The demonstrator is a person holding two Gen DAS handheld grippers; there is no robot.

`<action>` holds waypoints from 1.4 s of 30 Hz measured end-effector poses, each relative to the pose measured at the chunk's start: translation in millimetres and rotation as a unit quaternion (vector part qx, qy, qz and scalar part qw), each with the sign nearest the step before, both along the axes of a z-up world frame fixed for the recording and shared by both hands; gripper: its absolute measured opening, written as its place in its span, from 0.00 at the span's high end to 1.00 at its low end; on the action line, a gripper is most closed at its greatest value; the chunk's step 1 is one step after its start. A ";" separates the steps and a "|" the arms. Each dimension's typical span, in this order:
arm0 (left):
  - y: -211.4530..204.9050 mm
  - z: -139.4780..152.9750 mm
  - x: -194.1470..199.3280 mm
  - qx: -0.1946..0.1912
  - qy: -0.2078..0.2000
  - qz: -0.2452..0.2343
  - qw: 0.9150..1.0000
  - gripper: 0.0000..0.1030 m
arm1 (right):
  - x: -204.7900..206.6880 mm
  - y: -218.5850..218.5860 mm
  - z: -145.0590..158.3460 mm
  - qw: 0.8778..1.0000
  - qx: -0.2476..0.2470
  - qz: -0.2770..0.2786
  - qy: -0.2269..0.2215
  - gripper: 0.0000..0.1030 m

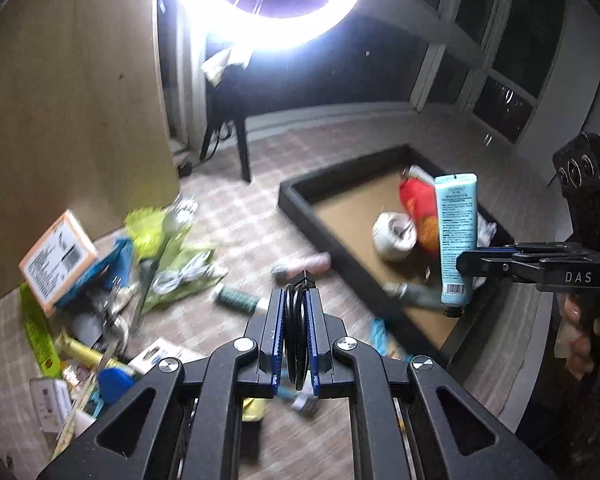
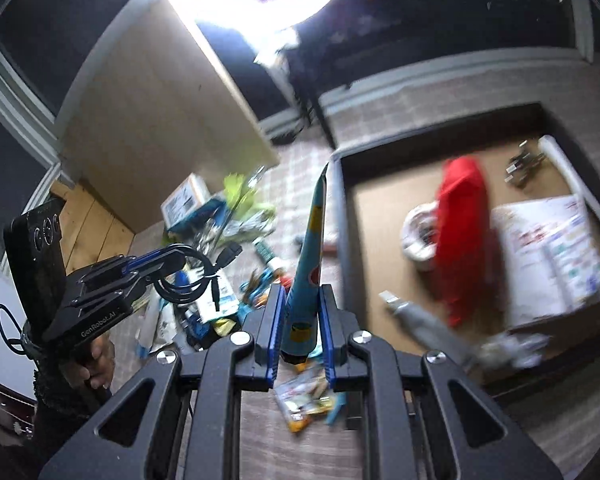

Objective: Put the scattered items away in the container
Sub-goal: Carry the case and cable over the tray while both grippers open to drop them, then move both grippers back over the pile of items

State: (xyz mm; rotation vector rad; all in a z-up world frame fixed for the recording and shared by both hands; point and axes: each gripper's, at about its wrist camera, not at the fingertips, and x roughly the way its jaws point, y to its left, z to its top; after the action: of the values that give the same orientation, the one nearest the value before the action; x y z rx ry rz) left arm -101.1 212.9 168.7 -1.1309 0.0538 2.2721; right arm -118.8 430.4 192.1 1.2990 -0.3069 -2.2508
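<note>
My left gripper (image 1: 296,304) is shut on a coiled black cable (image 1: 295,336), held above the floor; it shows too in the right wrist view (image 2: 188,276). My right gripper (image 2: 300,304) is shut on a light blue tube (image 2: 308,264), cap end down; in the left wrist view the tube (image 1: 456,236) hangs over the container. The container is a shallow black tray (image 1: 300,208) with a cardboard floor. It holds a red bag (image 2: 460,232), a white tape roll (image 1: 394,236), a grey tube (image 2: 428,320) and an open booklet (image 2: 552,256).
A pile of scattered items lies on the checked floor left of the tray: an orange-and-white box (image 1: 56,256), green packaging (image 1: 168,240), a blue lid (image 1: 116,384), a green roller (image 1: 236,300), a pink tube (image 1: 308,266). A wooden panel (image 1: 72,112) stands behind. A bright ring light (image 1: 260,4) glares above.
</note>
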 end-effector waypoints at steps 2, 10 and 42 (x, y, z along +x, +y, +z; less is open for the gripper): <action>18.4 8.5 -4.0 0.009 0.007 0.002 1.000 0.91 | -4.8 19.0 9.1 1.000 0.009 -0.010 0.013 0.84; 83.6 30.6 -23.9 0.025 0.034 -0.002 0.999 0.91 | -45.7 89.9 33.7 0.995 0.063 -0.051 0.052 0.84; 7.4 -13.6 -29.5 -0.041 0.005 0.048 0.998 0.56 | -48.2 -9.6 8.4 0.984 0.120 0.098 0.092 0.42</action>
State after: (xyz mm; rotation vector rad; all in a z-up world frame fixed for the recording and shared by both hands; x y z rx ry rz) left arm -130.6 220.3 155.1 -1.1876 0.0991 2.3797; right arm -167.1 420.8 200.5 1.1674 0.1580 -2.2654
